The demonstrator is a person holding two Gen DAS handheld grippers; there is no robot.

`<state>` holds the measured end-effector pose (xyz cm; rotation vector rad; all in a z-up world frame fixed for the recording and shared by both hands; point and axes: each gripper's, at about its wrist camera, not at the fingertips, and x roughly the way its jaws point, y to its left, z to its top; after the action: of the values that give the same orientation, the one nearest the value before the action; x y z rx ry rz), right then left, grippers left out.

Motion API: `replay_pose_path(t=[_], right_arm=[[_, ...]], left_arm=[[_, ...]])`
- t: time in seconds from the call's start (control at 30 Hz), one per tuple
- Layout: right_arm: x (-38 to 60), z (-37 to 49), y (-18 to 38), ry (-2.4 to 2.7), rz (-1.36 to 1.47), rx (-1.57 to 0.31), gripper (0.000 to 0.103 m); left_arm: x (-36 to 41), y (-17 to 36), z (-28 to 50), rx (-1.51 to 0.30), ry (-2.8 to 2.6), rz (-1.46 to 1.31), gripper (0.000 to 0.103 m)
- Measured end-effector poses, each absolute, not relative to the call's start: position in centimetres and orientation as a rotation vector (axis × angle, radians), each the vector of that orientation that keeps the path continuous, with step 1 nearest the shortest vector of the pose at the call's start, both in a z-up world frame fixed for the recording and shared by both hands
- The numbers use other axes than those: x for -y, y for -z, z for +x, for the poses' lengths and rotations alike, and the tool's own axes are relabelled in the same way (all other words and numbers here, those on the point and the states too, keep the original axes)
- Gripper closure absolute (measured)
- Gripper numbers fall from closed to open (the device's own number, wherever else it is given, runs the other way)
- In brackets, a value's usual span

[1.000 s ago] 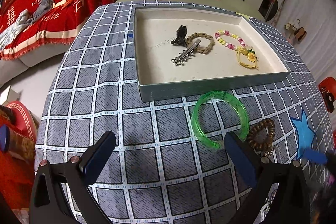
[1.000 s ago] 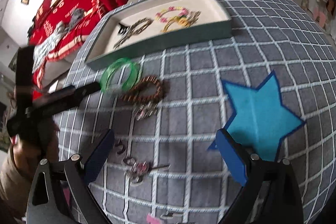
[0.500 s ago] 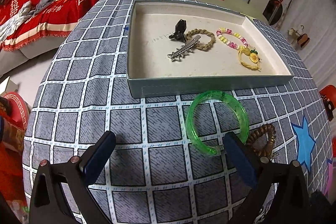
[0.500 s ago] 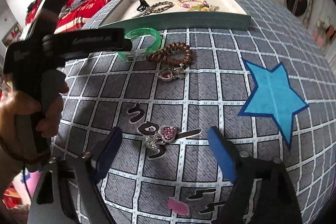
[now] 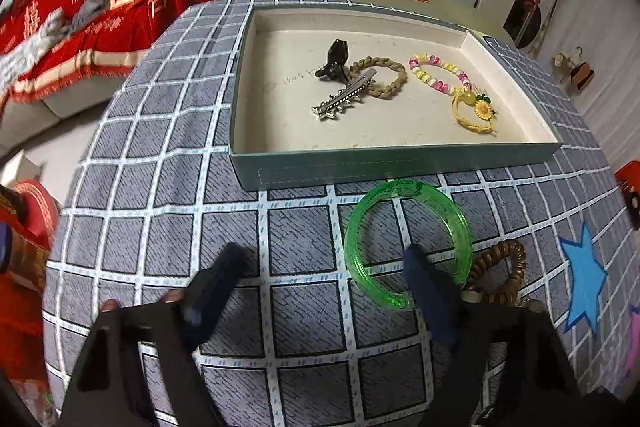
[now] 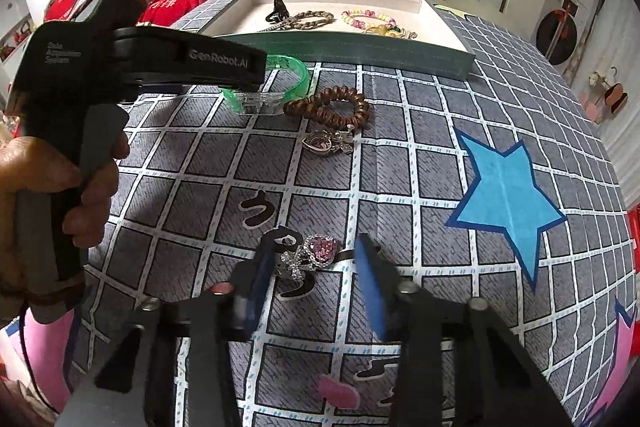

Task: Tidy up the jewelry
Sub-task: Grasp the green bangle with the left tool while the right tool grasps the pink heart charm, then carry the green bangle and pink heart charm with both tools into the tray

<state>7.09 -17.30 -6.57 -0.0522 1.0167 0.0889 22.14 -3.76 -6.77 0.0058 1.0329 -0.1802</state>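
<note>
The right claw (image 6: 316, 271) is spread, its blue pads flanking a pink heart brooch (image 6: 310, 254) on the tabletop (image 6: 408, 187), so the step in hand looks like picking it up; next the pads must close on it, then carry it to the tray (image 5: 400, 163). The left claw (image 5: 320, 267), also spread, has its right pad inside the open green bangle (image 5: 404, 243), lying flat just before the tray wall. The brooch's long axis runs crosswise between the pads, heart end rightward.
</note>
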Motion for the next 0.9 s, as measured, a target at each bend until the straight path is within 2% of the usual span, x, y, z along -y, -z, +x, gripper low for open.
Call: replay_pose_path(t=[0.07,0.13,0.17,0.23,0.33,0.9], right_arm=[[17.2,7.1,6.5,-0.092,-0.049,-1.017,0.075],[17.2,7.2,6.5,-0.093,-0.046,-1.018,0.081],[17.2,7.1,6.5,-0.095,-0.044,-1.019,0.084],[17.2,7.2,6.5,-0.099,-0.040,-1.021,0.084],[17.5,7.3,6.5,-0.113,-0.021,-1.028,0.084],[21.0,7.8,4.6,-0.143,0.166,-1.004,0.084]], left_arm=[[4.0,6.7,22.1,-1.029,0.190,0.023,0.022],[4.3,6.6,21.9,-1.024,0.193,0.051,0.037],[4.5,6.6,21.8,-1.020,0.197,0.065,0.040],[4.7,6.5,21.6,-1.009,0.208,0.091,0.060],[4.8,6.4,21.4,-1.012,0.255,0.094,0.077],[1.7,4.2,19.0,-0.974,0.334,-0.007,0.079]])
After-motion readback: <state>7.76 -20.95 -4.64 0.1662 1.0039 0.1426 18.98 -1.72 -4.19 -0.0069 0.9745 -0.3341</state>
